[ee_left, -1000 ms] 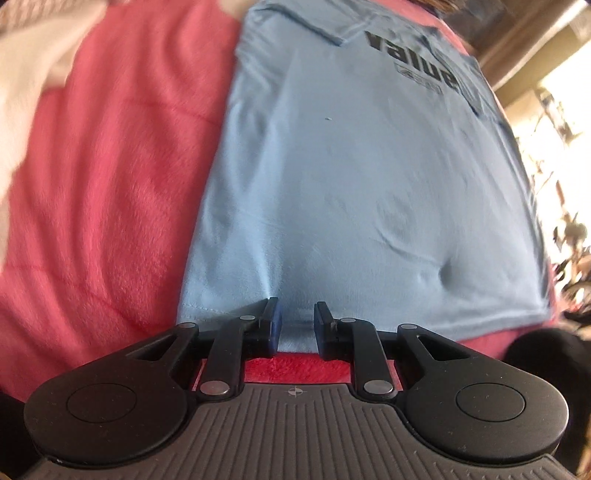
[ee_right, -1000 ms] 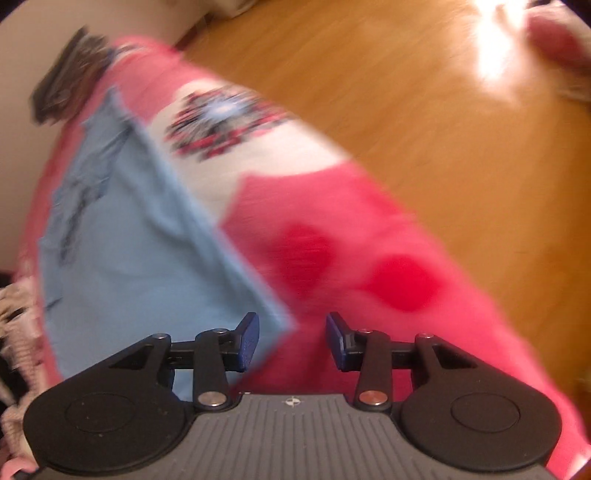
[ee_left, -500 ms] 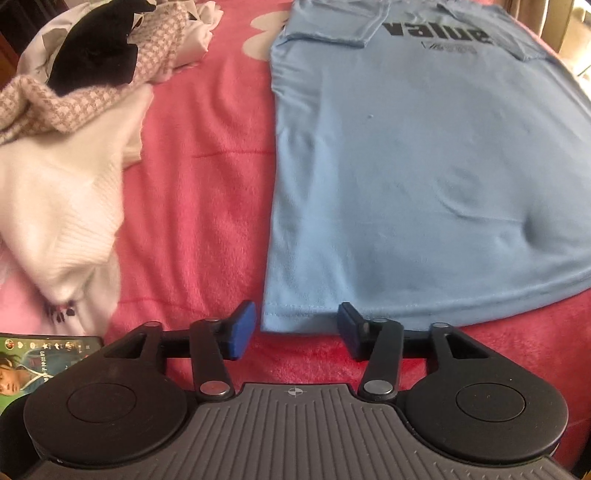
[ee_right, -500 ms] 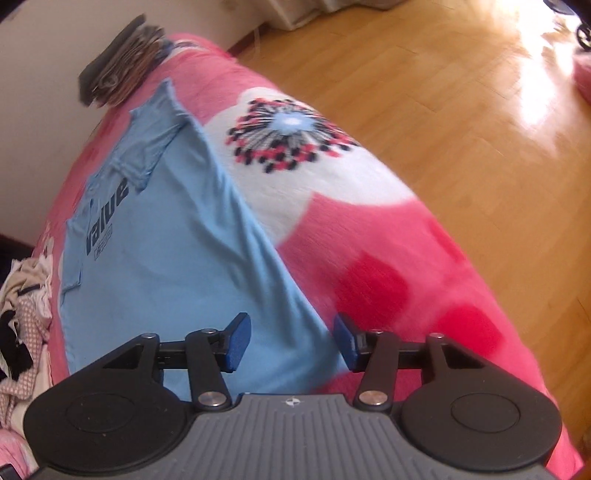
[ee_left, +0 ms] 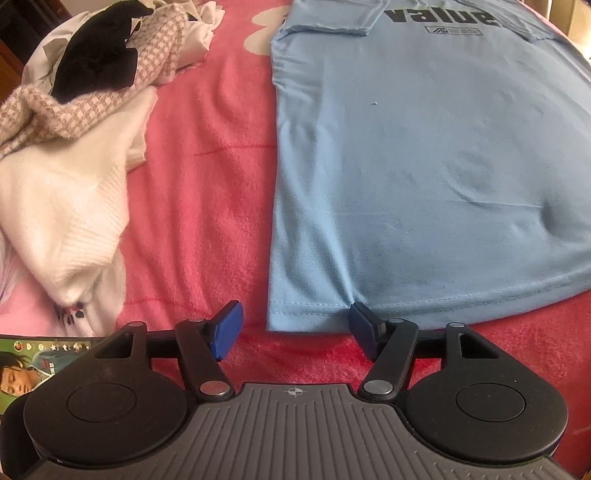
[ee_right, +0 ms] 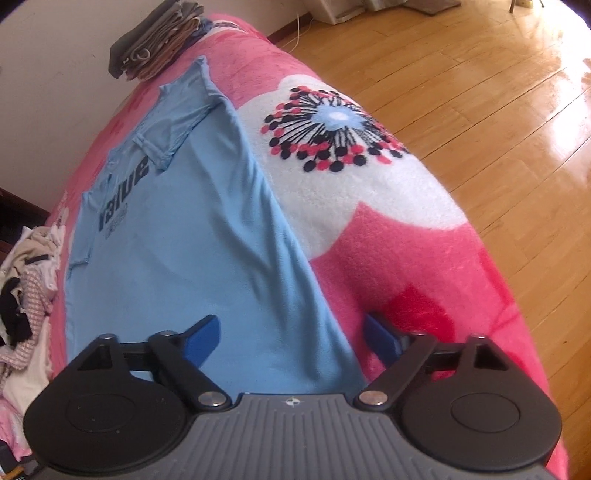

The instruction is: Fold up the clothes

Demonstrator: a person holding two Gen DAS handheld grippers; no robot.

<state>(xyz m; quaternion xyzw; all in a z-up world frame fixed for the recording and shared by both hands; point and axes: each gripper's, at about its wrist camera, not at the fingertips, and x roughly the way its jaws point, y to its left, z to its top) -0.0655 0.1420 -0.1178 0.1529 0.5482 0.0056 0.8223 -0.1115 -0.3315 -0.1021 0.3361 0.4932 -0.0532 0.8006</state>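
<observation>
Pink fleece blanket covers the bed, with a big white flower print with black, red and pink dots near the bed's floor-side edge. Wooden floor beyond it. Light blue T-shirt lies flat, front up, on the blanket, sleeves folded in, hem nearest the grippers. Black print on chest reads "value", seen upside down; small boxed logo line under it, too small to read. Pile of unfolded clothes left of the shirt, apart from it: white knit, pink-white houndstooth piece, black item on top. Folded stack at the bed's far end by the wall. Printed card or box corner at lower left, text unreadable.

Left gripper: jaws have just been opening, now apart, straddling the hem's left corner, pads not pressing. Right gripper: jaws have just been opening, now wide apart over the shirt's right lower edge, nothing clamped.
</observation>
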